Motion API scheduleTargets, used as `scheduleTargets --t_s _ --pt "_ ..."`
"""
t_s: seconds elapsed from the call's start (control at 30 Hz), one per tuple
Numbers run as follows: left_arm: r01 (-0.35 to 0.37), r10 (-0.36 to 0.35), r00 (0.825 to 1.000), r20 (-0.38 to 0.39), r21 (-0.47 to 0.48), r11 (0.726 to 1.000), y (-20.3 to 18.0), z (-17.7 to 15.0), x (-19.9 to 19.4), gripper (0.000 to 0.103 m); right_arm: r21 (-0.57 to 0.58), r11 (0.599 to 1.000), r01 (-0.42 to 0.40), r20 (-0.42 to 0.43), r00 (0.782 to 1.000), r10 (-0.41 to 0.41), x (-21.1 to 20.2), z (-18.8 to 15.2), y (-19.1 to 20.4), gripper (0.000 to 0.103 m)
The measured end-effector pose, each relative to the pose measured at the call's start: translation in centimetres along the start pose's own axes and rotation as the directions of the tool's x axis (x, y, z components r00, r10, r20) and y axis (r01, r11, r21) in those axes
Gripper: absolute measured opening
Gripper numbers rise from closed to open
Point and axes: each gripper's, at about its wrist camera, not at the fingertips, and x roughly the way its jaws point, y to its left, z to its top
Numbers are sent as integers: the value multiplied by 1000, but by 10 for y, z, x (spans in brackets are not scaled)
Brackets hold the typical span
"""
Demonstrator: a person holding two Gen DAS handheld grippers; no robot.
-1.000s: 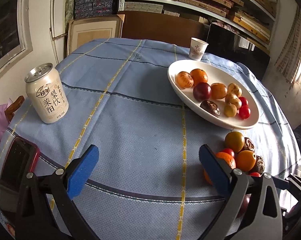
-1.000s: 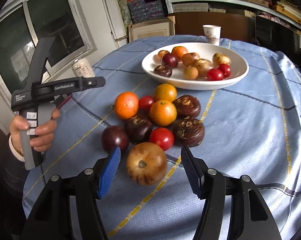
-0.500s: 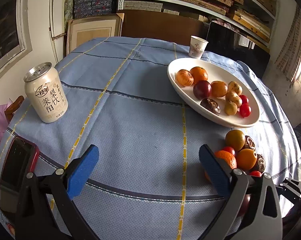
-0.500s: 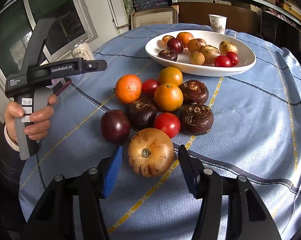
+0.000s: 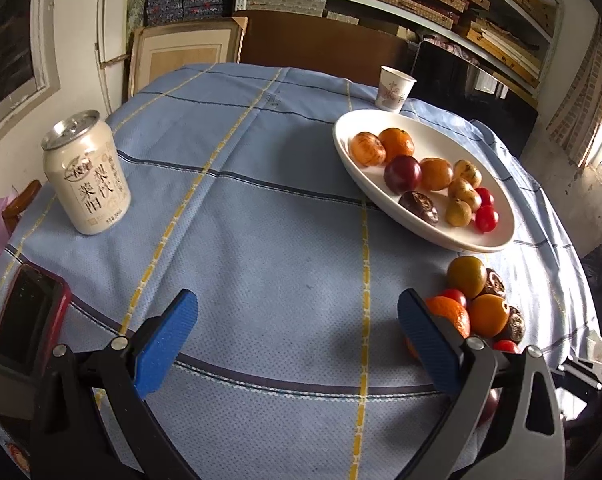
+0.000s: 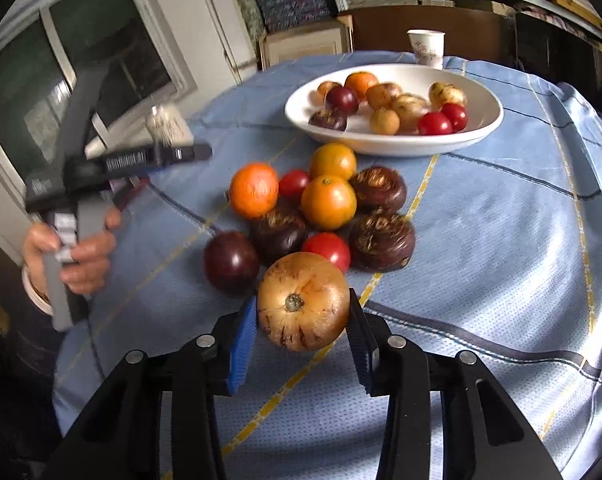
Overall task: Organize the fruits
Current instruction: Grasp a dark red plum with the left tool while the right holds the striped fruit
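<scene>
Fruit: 9 in bowl [image 6: 489,124], 10 on cloth. R gripper [image 6: 303,330] closing on speckled fruit [image 6: 303,306]; L gripper [image 5: 297,332] apart.

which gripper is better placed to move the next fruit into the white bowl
Right. The right gripper is closing with the big tan striped fruit between its pads, and the white bowl lies just beyond the pile. The left gripper is open over bare tablecloth.

Domestic room — cloth-covered round tabletop [image 5: 261,208], wall shelving [image 5: 421,4] stacked with boxed goods, window [image 6: 81,80], drink can [image 5: 87,176] — lived-in home.
</scene>
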Motion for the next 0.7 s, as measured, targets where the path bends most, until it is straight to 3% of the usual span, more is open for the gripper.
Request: scheduleTargets --t_s 0.1,0.23,0.33,0.43,0.47,0.53,0.6,0.7 --pt "30 -30 999 -18 16 999 -4 -3 1 98 70 996 -50 65 997 45 -12 3 -12 43" --pt "94 -90 995 -40 97 991 -23 -12 -4 98 116 993 -1 101 995 -11 -17 6 -23 43" --pt "219 -212 976 -56 195 956 -44 -29 -19 98 145 989 3 101 995 -18 -15 7 -29 43" --pt "298 -286 955 -86 243 923 -63 -46 -28 97 158 987 -5 104 994 -12 -16 7 -32 43" --pt "314 -298 949 -100 268 911 -72 -53 -29 95 156 988 1 105 994 -18 -16 7 -32 43" --pt "319 -295 948 -122 318 893 -88 -63 -29 79 155 988 2 103 995 -18 -17 5 -31 43" --pt "310 -278 950 -140 356 882 -100 -69 -27 75 154 988 -3 100 995 -13 -17 5 -30 43" --pt "340 -294 939 -177 358 870 -109 -71 -22 69 138 990 -4 89 996 -9 -16 4 -26 43"
